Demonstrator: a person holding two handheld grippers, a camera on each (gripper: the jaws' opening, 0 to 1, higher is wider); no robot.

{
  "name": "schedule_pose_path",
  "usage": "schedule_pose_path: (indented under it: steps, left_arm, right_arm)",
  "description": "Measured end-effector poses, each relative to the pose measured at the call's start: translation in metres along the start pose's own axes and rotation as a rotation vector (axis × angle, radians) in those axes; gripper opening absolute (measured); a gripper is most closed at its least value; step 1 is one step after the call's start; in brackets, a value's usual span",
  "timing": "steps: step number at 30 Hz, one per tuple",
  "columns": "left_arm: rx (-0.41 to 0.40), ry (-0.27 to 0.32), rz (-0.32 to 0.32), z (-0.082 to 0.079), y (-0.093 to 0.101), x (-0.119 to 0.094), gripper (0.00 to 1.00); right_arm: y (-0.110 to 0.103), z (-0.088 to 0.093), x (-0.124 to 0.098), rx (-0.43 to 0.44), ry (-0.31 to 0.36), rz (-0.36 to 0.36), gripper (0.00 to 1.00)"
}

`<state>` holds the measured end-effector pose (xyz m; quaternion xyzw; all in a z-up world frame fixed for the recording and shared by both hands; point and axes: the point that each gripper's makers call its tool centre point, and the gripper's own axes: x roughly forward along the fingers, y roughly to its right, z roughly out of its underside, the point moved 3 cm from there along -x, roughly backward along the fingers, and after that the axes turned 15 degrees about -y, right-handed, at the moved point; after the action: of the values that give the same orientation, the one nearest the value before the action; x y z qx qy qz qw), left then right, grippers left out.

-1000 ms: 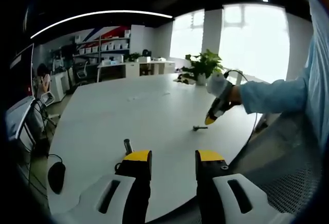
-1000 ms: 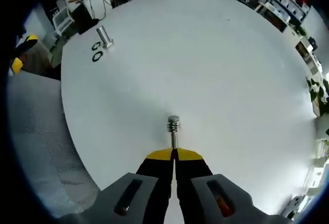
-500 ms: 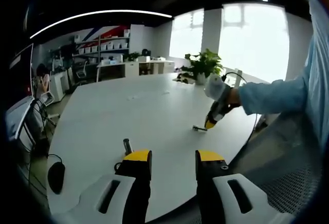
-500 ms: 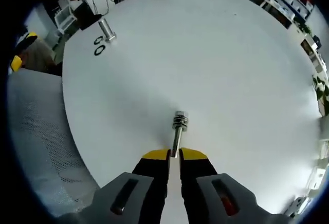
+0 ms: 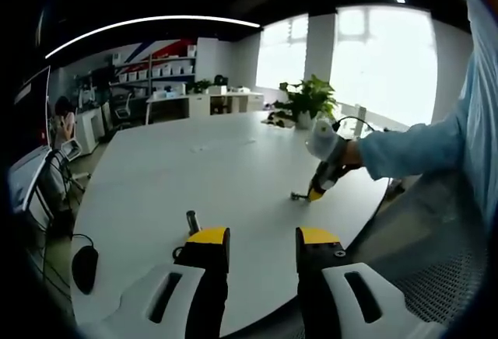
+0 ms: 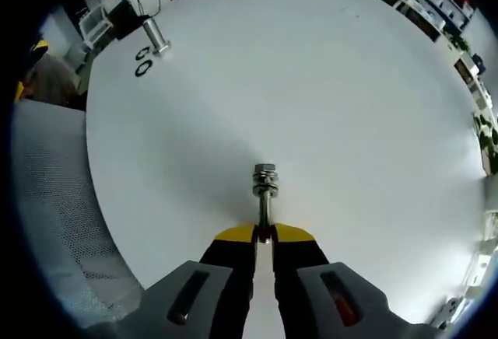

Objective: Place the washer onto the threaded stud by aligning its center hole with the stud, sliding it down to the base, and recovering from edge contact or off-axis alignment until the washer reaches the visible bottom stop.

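A threaded stud (image 6: 264,190) lies on the white table (image 6: 327,90), its head end carrying a washer and pointing away from me. My right gripper (image 6: 264,235) is shut on the stud's near end, the shaft pinched between the yellow tips. From the left gripper view that gripper (image 5: 315,193) meets the stud (image 5: 299,195) near the table's right edge. A second stud (image 6: 156,36) stands upright with two loose washers (image 6: 141,62) beside it. This upright stud (image 5: 192,221) stands just beyond my left gripper (image 5: 263,239), whose jaws are open and hold nothing.
A person's blue sleeve (image 5: 412,146) reaches in from the right. A black mouse (image 5: 85,267) lies at the table's left edge, and a potted plant (image 5: 305,102) stands at its far side. A mesh chair seat (image 6: 54,199) sits beside the table.
The right jaws, fully shut a second ago, parted slightly around the stud's shaft. The stud tilted briefly and now lies straight along the jaws. The left gripper has not moved.
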<state>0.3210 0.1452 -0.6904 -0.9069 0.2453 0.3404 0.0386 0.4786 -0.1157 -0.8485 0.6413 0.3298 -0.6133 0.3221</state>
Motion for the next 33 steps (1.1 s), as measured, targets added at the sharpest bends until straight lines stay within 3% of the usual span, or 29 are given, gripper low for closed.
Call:
schedule_pose_path:
  steps: [12,22,33]
  left_arm:
    - [0.000,-0.005,-0.002,0.001,0.000,0.000,0.32]
    - [0.001,-0.009,-0.002,0.001,0.000,0.001,0.32]
    - [0.003,-0.008,0.002,0.001,0.000,0.001,0.32]
  right_arm:
    - [0.000,-0.013,-0.026,0.004,0.071,-0.009,0.08]
    - [0.001,-0.016,-0.044,-0.016,0.089,0.035,0.08]
    - [0.004,-0.015,-0.045,-0.014,0.078,0.058,0.08]
